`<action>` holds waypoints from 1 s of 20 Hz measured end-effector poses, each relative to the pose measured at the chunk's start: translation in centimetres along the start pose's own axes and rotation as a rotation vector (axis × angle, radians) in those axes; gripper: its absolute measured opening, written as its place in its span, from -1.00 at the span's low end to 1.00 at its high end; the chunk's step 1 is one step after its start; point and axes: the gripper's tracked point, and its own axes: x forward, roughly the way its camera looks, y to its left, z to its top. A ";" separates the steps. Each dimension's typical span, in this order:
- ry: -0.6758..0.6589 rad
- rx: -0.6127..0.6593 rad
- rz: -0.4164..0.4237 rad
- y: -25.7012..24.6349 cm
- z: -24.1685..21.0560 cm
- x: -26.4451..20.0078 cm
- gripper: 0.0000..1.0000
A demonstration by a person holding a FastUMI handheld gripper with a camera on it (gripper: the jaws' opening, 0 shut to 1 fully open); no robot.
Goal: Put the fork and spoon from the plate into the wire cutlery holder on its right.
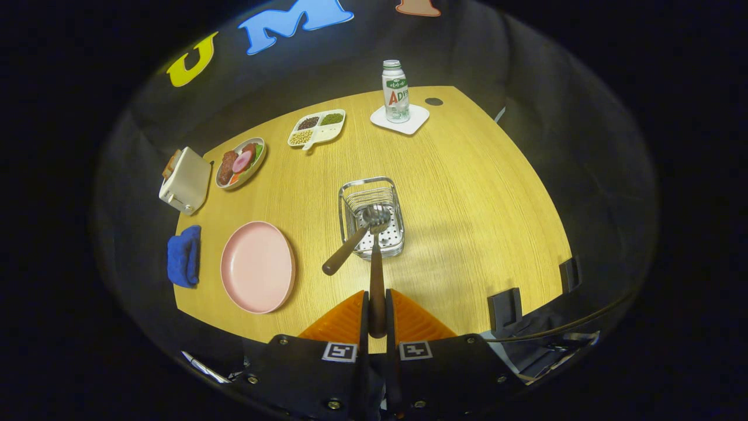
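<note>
My gripper (pixel 377 297) is shut on the brown wooden handle of a utensil (pixel 377 266), seemingly the fork. It points straight ahead, with its metal head over the near part of the wire cutlery holder (pixel 350 196). A second wooden-handled utensil (pixel 345 252), seemingly the spoon, leans in the holder, and its handle sticks out toward the plate. The two metal heads overlap in the basket, so which is which is hard to tell. The pink plate (pixel 257 266) lies on the wooden table left of the holder.
A blue cloth (pixel 184 255) lies left of the plate. Behind it stand a white toaster (pixel 186 180) and a food plate (pixel 241 162). Further back are a divided snack dish (pixel 317 127) and a bottle (pixel 395 90) on a white coaster. Black brackets (pixel 505 310) sit at the table's near right edge.
</note>
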 end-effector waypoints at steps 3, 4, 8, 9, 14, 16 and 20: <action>-0.040 -0.004 -0.009 -0.2 1.0 -0.4 -0.71; -0.053 -0.012 -0.009 -0.2 1.1 -0.5 -0.68; -0.089 -0.017 -0.004 0.1 1.9 -1.1 -0.14; -0.093 -0.014 -0.004 0.1 2.0 -1.1 0.20; -0.134 -0.021 -0.014 -0.1 2.5 -1.7 0.48; -0.162 -0.024 -0.021 -0.2 3.1 -2.1 0.52; -0.315 -0.046 -0.013 0.5 5.9 -4.0 0.52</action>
